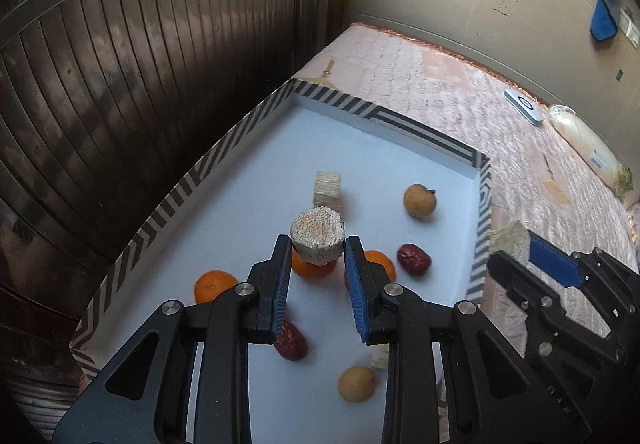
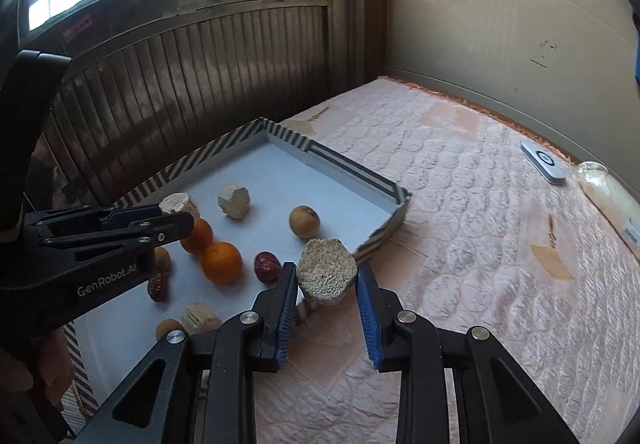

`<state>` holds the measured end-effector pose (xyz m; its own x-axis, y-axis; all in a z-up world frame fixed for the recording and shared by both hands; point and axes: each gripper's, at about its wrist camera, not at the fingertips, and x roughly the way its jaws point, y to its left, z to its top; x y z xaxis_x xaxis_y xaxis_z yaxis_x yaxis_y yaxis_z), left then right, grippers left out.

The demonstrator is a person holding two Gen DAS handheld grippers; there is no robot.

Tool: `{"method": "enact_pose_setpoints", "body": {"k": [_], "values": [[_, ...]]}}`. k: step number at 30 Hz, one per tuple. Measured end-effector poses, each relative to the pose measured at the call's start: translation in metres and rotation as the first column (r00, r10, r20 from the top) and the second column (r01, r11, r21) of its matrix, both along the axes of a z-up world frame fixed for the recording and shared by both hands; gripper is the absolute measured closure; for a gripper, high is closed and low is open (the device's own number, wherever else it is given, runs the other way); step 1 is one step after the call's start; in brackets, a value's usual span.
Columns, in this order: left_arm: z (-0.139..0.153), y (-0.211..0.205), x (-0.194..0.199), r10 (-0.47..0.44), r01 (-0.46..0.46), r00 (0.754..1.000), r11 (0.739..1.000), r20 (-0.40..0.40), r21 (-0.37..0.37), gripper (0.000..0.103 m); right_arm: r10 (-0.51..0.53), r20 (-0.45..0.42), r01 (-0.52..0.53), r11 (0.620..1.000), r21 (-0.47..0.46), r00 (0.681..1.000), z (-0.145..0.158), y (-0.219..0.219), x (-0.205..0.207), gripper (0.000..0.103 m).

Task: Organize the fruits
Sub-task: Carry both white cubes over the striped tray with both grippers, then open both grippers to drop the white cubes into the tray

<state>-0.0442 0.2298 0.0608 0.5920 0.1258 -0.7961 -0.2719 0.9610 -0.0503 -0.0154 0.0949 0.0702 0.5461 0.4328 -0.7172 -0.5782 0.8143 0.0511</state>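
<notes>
Pale foam chunks are clamped in left gripper (image 1: 318,250) and right gripper (image 2: 327,278)

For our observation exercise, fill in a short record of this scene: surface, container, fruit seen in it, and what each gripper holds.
surface: pink quilted mattress
container: striped-rim tray
fruit in tray: oranges, red dates, tan round fruits
left gripper: shut on a pale round block, above the tray
right gripper: shut on a pale faceted block, beside the tray
</notes>
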Motion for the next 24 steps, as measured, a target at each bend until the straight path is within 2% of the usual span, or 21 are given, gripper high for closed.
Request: {"method": "enact_pose_setpoints", "body": {"k": [10, 13, 21, 24], "values": [[-0.008, 0.012, 0.006, 0.024, -0.024, 1.000, 1.000, -0.013, 0.008, 0.077, 0.151, -0.071, -0.153, 0.988, -0.023, 0.986, -0.024, 0.048, 0.002, 0.074], [-0.007, 0.009, 0.004, 0.026, -0.026, 1.000, 0.999, -0.004, 0.037, 0.077, 0.157, -0.091, -0.160, 0.987, -0.024, 0.983, -0.031, 0.054, 0.004, 0.074], [-0.009, 0.007, -0.002, 0.050, -0.050, 0.999, 0.998, 0.000, 0.031, 0.076, 0.171, -0.098, -0.172, 0.985, -0.010, 0.980, -0.035, 0.052, 0.000, 0.074], [-0.013, 0.004, -0.005, 0.052, -0.052, 0.999, 0.997, -0.013, 0.049, 0.068, 0.173, -0.102, -0.173, 0.985, 0.012, 0.980, -0.034, 0.049, -0.002, 0.072]]}}
